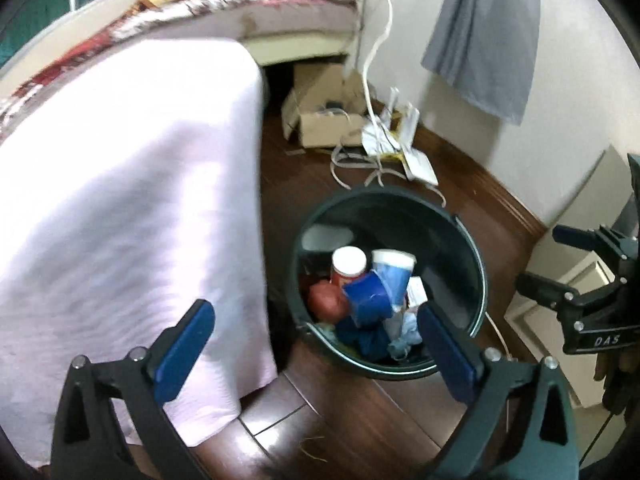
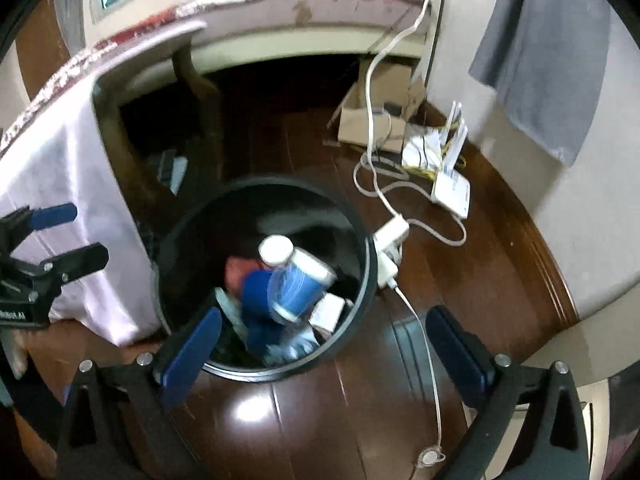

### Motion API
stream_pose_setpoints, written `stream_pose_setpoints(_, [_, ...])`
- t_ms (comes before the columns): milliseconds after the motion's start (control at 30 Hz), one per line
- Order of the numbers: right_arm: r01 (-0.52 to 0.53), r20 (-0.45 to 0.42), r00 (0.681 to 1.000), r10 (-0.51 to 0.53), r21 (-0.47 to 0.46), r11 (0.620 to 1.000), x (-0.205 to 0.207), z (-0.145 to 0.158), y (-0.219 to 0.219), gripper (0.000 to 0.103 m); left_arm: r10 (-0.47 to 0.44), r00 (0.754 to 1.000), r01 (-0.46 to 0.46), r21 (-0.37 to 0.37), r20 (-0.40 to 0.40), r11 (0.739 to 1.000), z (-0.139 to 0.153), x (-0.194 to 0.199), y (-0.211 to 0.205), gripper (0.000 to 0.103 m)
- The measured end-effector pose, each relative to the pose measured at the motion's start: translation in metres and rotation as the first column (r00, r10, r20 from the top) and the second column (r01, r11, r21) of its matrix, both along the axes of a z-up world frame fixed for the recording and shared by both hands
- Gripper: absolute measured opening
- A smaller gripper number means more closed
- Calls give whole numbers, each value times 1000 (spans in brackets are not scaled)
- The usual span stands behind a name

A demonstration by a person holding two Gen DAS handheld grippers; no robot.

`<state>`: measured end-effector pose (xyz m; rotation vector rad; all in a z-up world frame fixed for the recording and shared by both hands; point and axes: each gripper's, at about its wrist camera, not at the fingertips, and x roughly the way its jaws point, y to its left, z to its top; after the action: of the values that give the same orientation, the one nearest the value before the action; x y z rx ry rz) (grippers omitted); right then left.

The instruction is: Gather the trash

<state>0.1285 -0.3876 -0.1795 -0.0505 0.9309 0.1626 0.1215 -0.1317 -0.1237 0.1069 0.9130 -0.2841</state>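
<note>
We see the round dark-green plastic bin [image 1: 472, 264] upright on the dark wooden floor [image 1: 360, 420] beside the white-draped bed [image 1: 132, 184], holding a tilted blue-and-white paper cup [image 1: 394, 272], a white-capped red jar [image 1: 349, 265] and crumpled blue scraps. Our left gripper [image 1: 316, 350] and right gripper [image 2: 324, 350] hang wide apart, empty.

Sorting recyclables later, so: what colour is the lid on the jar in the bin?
White; the jar's lid shows best in the left wrist view.
</note>
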Motion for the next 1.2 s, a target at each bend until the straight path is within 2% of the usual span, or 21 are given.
stream_pose_setpoints(467, [-15, 122, 992, 10, 38, 999, -40, 74, 53, 103, 52, 991, -50, -21, 120, 999, 66, -39, 47, 103])
stream_pose_setpoints(600, [25, 165, 986, -26, 8, 1000, -57, 108, 71, 103, 61, 984, -56, -35, 166, 998, 89, -58, 62, 103])
stream_pose_setpoints(700, [67, 213, 975, -61, -20, 998, -75, 143, 86, 103, 74, 976, -72, -19, 206, 997, 106, -73, 74, 103])
stream_pose_setpoints(933, [76, 262, 963, -57, -62, 995, -112, 206, 116, 103, 111, 963, -109, -22, 247, 994, 149, -105, 101, 103])
stream_pose_setpoints(1000, [70, 283, 958, -52, -53, 996, -127, 221, 123, 103, 107, 956, -110, -6, 272, 994, 161, -115, 104, 103])
stream_pose_setpoints(1200, [82, 294, 953, -69, -30, 996, -164, 248, 131, 103, 100, 942, -97, -26, 321, 995, 186, -143, 108, 103])
